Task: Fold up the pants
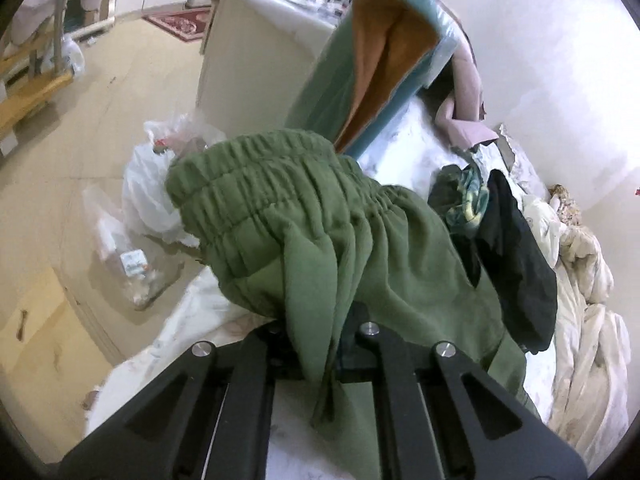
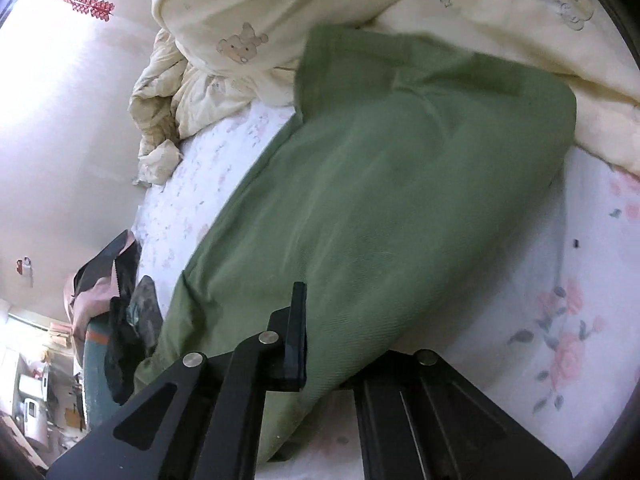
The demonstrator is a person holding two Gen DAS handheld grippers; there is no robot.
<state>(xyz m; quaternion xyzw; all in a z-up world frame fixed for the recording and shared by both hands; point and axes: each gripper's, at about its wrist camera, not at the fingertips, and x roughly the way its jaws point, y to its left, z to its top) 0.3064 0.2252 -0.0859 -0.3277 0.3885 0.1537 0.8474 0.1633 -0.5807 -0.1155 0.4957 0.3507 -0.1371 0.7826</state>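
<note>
The green pants point(image 1: 320, 216) have a gathered elastic waistband that bunches up in front of my left gripper point(image 1: 324, 344). That gripper is shut on the cloth below the waistband, and the cloth drapes over its fingers and hides the tips. In the right wrist view the pants point(image 2: 380, 200) stretch across the flowered bed sheet point(image 2: 560, 320) toward the quilt. My right gripper point(image 2: 332, 344) is shut on the near part of the pants; its left finger point(image 2: 296, 328) lies on top of the cloth and the right finger is under it.
A cream quilt point(image 2: 400, 8) with bear prints is piled at the far side of the bed. Dark clothes point(image 1: 512, 248) and a teal and orange folded blanket point(image 1: 380, 60) lie beyond the pants. Plastic bags point(image 1: 148, 200) sit on the floor beside the bed.
</note>
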